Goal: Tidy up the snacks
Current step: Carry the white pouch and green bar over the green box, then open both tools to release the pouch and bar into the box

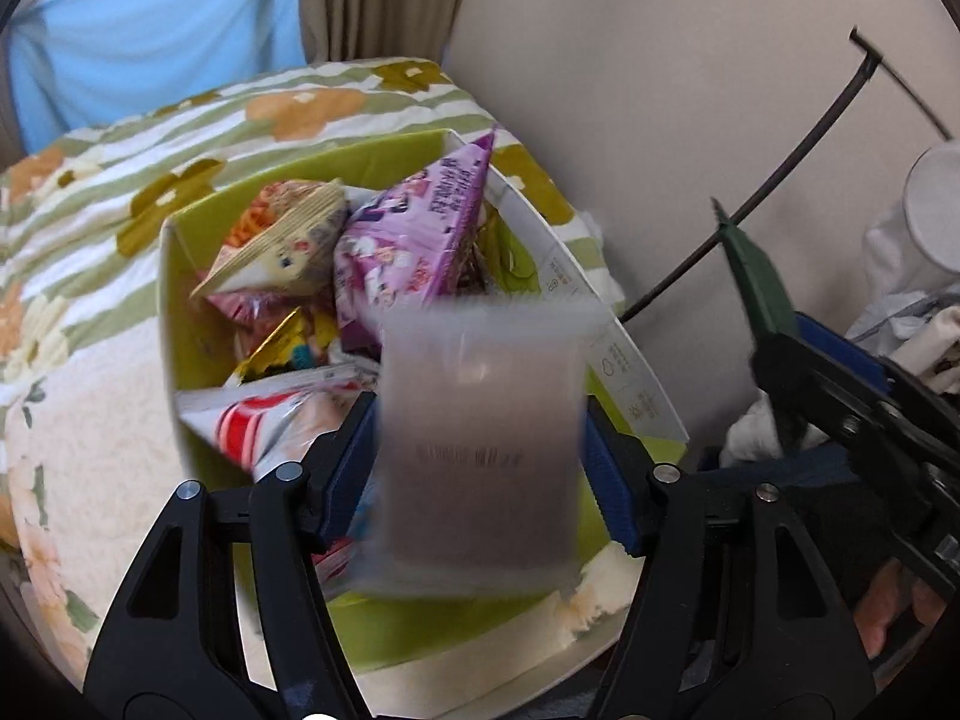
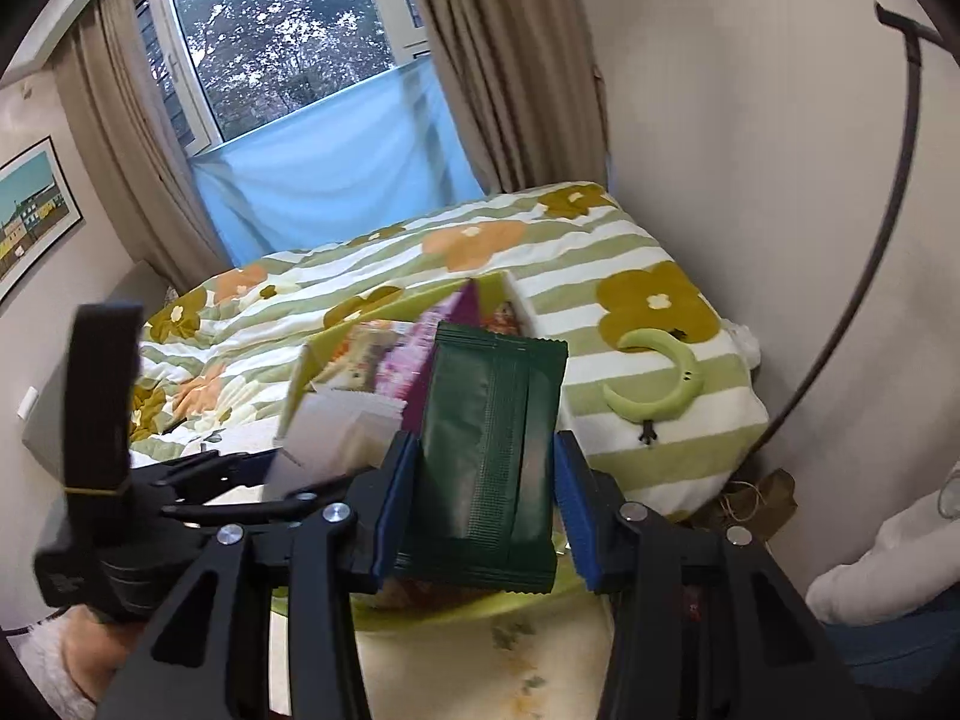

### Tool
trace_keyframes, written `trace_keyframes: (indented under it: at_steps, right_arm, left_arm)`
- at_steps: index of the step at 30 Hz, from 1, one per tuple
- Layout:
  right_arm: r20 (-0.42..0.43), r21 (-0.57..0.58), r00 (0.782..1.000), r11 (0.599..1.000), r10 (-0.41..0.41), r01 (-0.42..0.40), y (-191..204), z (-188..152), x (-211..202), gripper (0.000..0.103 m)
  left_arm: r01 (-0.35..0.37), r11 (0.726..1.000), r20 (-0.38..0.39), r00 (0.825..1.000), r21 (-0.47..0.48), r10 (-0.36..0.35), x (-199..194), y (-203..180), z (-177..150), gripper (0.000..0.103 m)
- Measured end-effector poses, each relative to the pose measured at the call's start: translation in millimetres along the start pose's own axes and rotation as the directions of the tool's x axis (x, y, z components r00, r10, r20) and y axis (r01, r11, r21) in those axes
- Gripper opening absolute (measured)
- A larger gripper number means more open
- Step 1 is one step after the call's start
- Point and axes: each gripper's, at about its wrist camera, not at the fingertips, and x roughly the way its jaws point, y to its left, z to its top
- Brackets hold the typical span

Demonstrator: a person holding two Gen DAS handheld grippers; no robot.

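Observation:
My left gripper (image 1: 480,450) is shut on a translucent white snack packet (image 1: 480,438) and holds it above a green and white box (image 1: 624,372) on the bed. The box holds several snack bags, among them a purple bag (image 1: 414,240) and a striped yellowish bag (image 1: 282,234). My right gripper (image 2: 480,498) is shut on a dark green snack packet (image 2: 489,456), held upright just before the same box (image 2: 384,312). The left gripper and its white packet (image 2: 336,432) show to the left in the right wrist view. The green packet (image 1: 756,276) shows at the right in the left wrist view.
The box rests on a bed with a green striped floral quilt (image 2: 456,240). A green crescent-shaped toy (image 2: 660,384) lies on the quilt at the right. A beige wall (image 2: 750,150) runs along the right. A window with curtains (image 2: 288,42) lies beyond the bed.

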Motion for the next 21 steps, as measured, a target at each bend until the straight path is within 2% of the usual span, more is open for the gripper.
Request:
trace_keyframes:
  at_steps: [1, 2, 3, 10, 16, 21]
  right_arm:
    - [-0.004, 0.004, 1.0, 1.0, 0.004, -0.004, -4.0, -0.8, -0.8, 0.042]
    - [-0.008, 0.005, 1.0, 1.0, 0.007, -0.007, -7.3, -1.7, -2.2, 0.042]
    - [-0.013, 0.003, 1.0, 1.0, 0.013, -0.013, -9.5, -2.7, -3.0, 0.042]
    - [-0.041, -0.025, 0.997, 0.998, 0.062, -0.063, -8.8, -5.2, 6.5, 0.042]
    - [-0.082, -0.093, 0.988, 0.987, 0.127, -0.134, 21.4, -4.9, 21.1, 0.042]
    - [-0.148, -0.154, 0.975, 0.971, 0.163, -0.186, 44.3, -4.4, 48.4, 0.042]
  left_arm:
    - [-0.024, 1.0, -0.006, 1.0, 0.0, 0.024, 2.6, -4.1, 0.9, 0.08]
    - [-0.04, 0.999, -0.003, 0.999, -0.005, 0.04, 2.4, -6.3, 1.6, 0.093]
    - [-0.049, 0.999, 0.011, 0.999, -0.015, 0.049, -1.7, -5.7, 0.6, 0.098]
    - [-0.102, 0.992, 0.037, 0.994, -0.078, 0.105, -38.6, 29.1, -20.6, 0.099]
    - [-0.128, 0.974, 0.052, 0.989, -0.188, 0.14, -69.5, 71.4, -46.0, 0.099]
    - [-0.169, 0.955, 0.048, 0.981, -0.244, 0.186, -77.6, 92.5, -58.0, 0.099]
